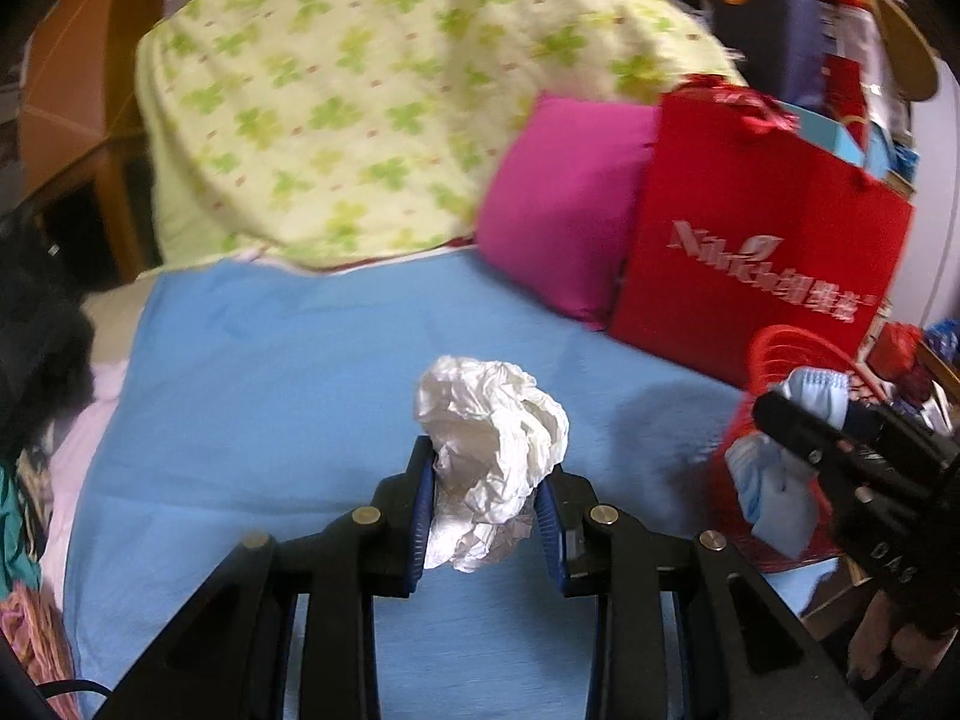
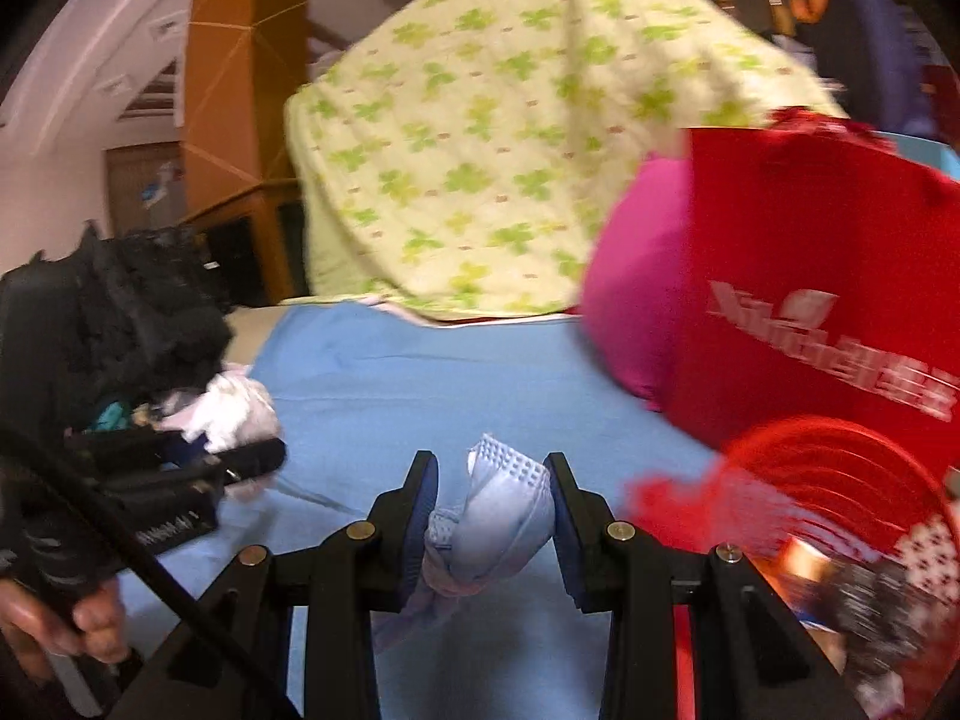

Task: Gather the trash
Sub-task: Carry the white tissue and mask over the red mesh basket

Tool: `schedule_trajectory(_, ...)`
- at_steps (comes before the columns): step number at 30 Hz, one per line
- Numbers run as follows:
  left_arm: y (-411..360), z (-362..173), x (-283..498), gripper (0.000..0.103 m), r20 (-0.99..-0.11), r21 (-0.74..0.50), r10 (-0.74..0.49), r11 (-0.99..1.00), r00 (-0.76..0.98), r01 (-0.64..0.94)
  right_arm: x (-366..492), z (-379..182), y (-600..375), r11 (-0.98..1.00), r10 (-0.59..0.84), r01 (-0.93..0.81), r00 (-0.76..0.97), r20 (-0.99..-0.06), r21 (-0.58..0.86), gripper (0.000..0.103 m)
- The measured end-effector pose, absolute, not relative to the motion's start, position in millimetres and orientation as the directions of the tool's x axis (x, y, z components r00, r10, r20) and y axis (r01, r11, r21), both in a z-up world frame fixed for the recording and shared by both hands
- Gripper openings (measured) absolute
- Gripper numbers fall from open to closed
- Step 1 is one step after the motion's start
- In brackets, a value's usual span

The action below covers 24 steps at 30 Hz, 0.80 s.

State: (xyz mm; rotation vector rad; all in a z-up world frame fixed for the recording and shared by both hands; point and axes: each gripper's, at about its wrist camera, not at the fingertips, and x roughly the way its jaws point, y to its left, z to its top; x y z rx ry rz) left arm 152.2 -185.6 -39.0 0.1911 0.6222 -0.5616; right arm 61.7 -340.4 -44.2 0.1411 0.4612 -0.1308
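Observation:
My left gripper [image 1: 489, 468] is shut on a crumpled white paper wad [image 1: 492, 414], held above the blue bedsheet [image 1: 270, 396]. In the right wrist view, my right gripper [image 2: 489, 468] is shut on a light blue face mask [image 2: 504, 510], also above the sheet. A red plastic basket [image 2: 828, 456] with trash in it sits low at the right, just beyond the right gripper. The left wrist view shows the right gripper [image 1: 780, 420] with the mask [image 1: 774, 486] in front of that basket [image 1: 780, 348]. The picture is blurred by motion.
A red paper bag [image 1: 762, 228] and a pink pillow [image 1: 558, 204] stand behind the basket. A green-patterned quilt [image 1: 360, 96] is piled at the back. Dark clothes [image 2: 120, 312] lie at the left of the bed. A hand [image 2: 90, 618] grips the left tool.

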Motion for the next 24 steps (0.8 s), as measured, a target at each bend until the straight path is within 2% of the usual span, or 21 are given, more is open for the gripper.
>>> schedule_trajectory(9, -259.2, -22.3, 114.3, 0.033, -0.587, 0.042, -0.515, 0.750, 0.624, 0.660, 8.7, -32.4, -412.2, 0.940, -0.227, 0.311, 0.881, -0.416, 0.144, 0.039)
schedule_trajectory(24, -333.5, -16.7, 76.7, 0.033, -0.596, 0.040, -0.622, 0.608, 0.508, 0.793, -30.0, -39.1, -483.6, 0.875, -0.296, 0.417, 0.863, -0.410, 0.246, 0.039)
